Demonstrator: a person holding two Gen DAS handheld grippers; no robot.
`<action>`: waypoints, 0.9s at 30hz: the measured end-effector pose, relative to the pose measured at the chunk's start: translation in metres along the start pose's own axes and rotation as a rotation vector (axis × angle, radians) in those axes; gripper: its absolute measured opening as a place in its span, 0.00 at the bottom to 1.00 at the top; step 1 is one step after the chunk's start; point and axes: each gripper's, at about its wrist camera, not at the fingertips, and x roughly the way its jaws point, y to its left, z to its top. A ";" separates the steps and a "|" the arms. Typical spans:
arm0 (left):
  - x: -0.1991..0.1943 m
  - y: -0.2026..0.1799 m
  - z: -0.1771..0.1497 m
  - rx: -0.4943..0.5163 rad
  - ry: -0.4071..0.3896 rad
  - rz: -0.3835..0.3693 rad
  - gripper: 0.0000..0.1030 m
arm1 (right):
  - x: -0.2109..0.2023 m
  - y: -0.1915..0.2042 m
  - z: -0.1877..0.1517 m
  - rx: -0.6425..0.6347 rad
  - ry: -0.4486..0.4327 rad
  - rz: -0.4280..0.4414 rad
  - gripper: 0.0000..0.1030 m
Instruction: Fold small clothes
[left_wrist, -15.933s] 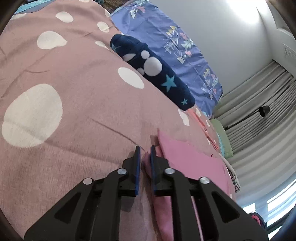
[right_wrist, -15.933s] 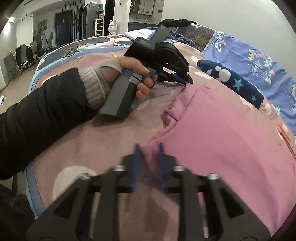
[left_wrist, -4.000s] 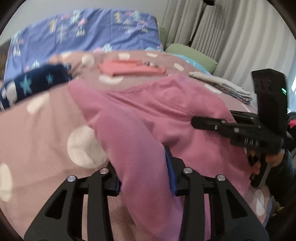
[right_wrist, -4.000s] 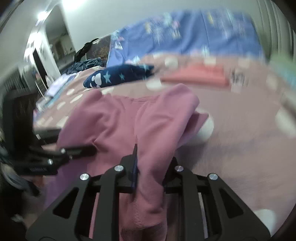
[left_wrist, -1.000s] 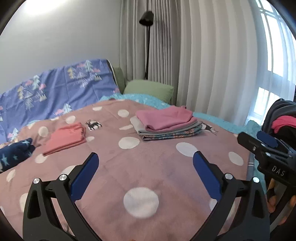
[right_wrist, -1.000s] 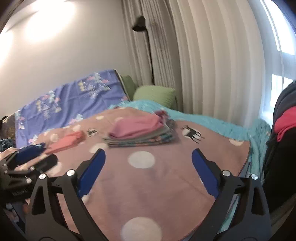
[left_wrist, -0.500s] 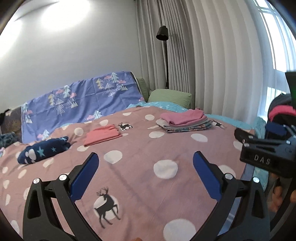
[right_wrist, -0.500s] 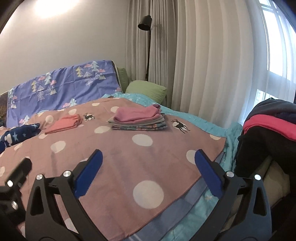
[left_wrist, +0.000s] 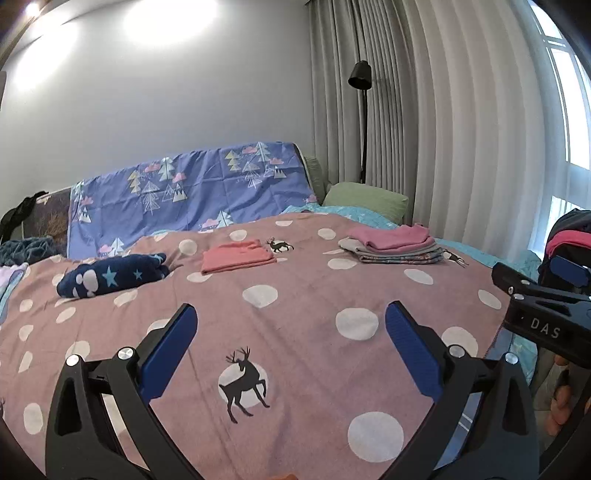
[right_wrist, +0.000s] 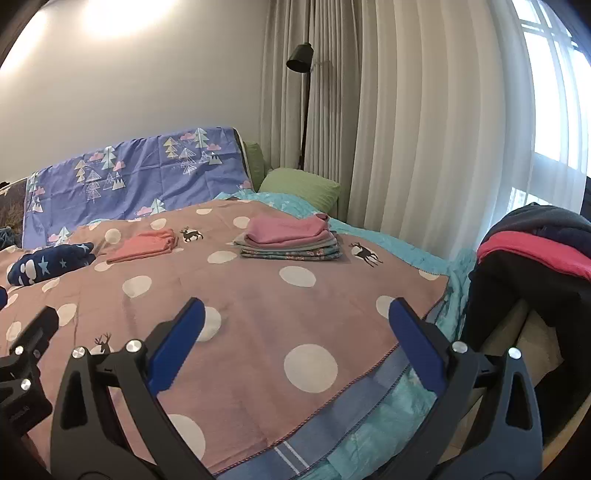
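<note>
A folded pink garment tops a stack of folded clothes at the far right of the bed. A folded coral piece lies left of it, and a navy star-print bundle lies further left. My left gripper hangs open above the dotted mauve blanket with nothing between its fingers. My right gripper is open too and empty, over the blanket's right corner. It also shows at the right edge of the left wrist view as the right gripper.
A purple tree-print sheet covers the headboard, with a green pillow beside it. Grey curtains and a black floor lamp stand behind the bed. A pile of dark and red clothes sits off the bed's right side.
Both grippers have pulled back from the bed since half a second ago, so the stack and blanket look further away. Both stay open and empty; the pink garment they held earlier rests on the stack.
</note>
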 end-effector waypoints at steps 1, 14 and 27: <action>0.000 0.001 -0.001 -0.004 0.007 -0.005 0.99 | -0.002 0.001 0.000 -0.001 -0.003 -0.001 0.98; -0.005 0.003 -0.004 -0.022 0.040 -0.034 0.99 | -0.002 0.000 -0.005 0.036 0.008 0.013 0.98; 0.002 0.000 -0.011 -0.028 0.086 -0.047 0.99 | -0.001 0.007 -0.010 0.025 0.029 0.049 0.98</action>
